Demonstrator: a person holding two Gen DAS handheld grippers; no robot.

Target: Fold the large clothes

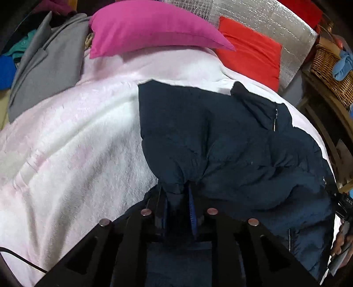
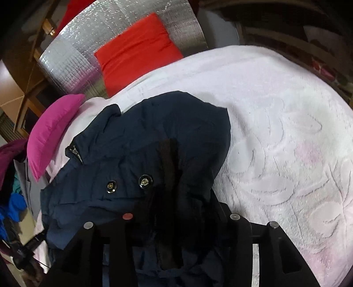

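Note:
A dark navy padded jacket lies bunched on a pale pink blanket on the bed. My left gripper is shut on a fold of the jacket's near edge; cloth sits pinched between the blue-edged fingers. In the right wrist view the jacket shows two gold-crested buttons and a zipped collar at its far left. My right gripper is shut on the jacket; dark cloth drapes over it and hides its fingertips. The blanket spreads to the right.
A magenta pillow and a red pillow lie at the head of the bed against a silver foil panel. A grey garment and piled clothes lie at the left. A wicker basket stands at the right.

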